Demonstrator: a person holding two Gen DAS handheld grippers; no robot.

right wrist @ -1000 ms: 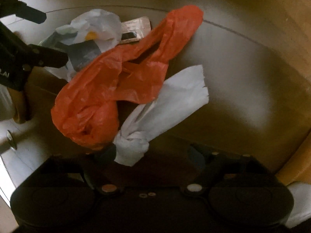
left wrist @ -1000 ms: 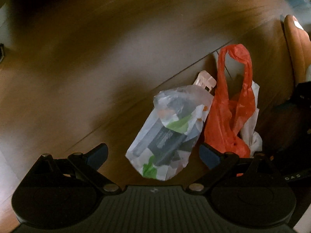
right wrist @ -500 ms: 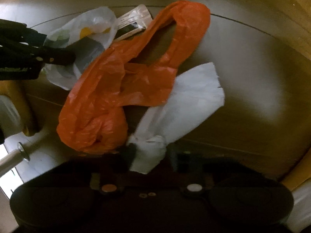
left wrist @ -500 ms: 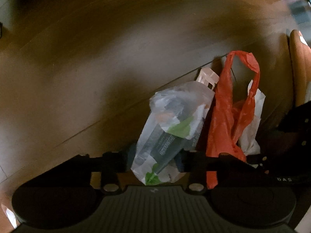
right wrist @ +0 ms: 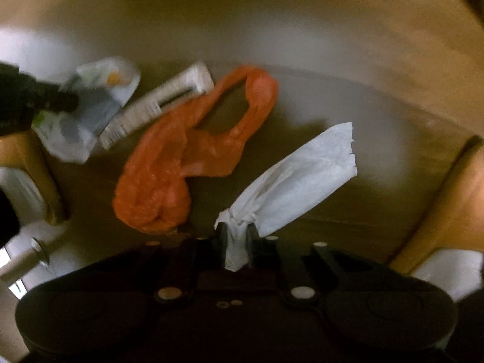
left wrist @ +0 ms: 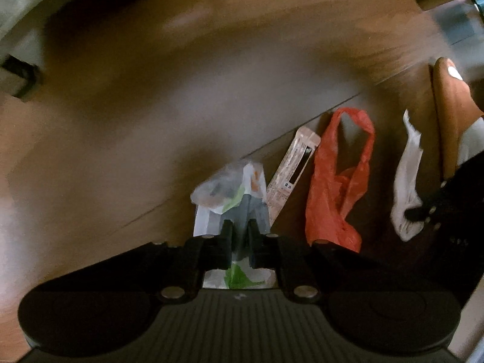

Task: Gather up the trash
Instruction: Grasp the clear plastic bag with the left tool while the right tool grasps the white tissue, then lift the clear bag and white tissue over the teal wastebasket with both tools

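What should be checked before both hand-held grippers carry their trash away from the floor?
1. Left hand-held gripper shut on the clear wrapper bag: ok.
2. Right hand-held gripper shut on the white tissue, pinched at its knotted end: ok.
3. Orange bag free of both grips: ok, it lies loose on the floor.
4. Long flat packet free of the wrapper bag: cannot tell, their edges meet in the left view.
5. All trash collected: not ok, the orange bag and packet remain on the floor.
6. Bin to drop into: cannot tell, none in view.
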